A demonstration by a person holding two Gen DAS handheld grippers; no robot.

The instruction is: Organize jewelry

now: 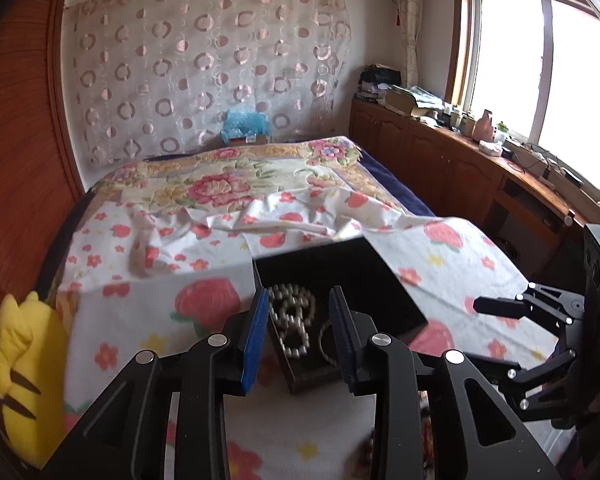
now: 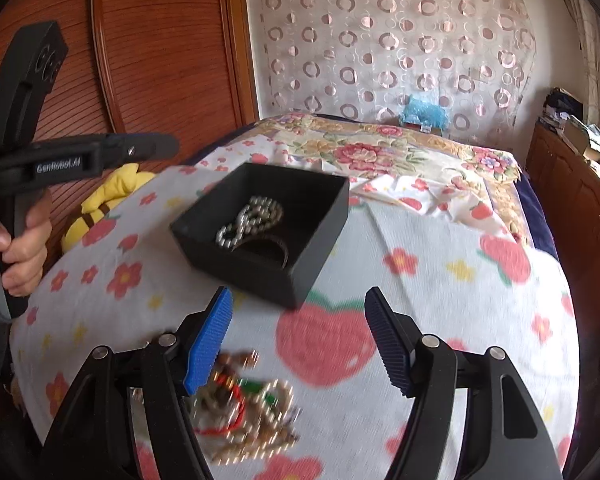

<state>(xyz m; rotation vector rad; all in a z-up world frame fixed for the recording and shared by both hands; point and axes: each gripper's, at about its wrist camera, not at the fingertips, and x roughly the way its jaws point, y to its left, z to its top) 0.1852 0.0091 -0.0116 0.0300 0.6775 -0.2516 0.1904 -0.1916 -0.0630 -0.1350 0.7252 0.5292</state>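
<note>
On bed, black box (image 2: 266,232) holds pearl strand (image 2: 250,220); left gripper (image 1: 298,334) over it, jaws part-open, empty; right gripper (image 2: 298,340) wide, empty, above loose jewelry pile (image 2: 244,408), next pick likely

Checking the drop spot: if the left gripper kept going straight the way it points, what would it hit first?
Probably the pearl necklace lying in the black box; the left gripper frames it between open fingers, though depth is unclear.

Home bedroom: bed (image 1: 220,200), floral bedspread, curtained window (image 1: 540,72).
</note>
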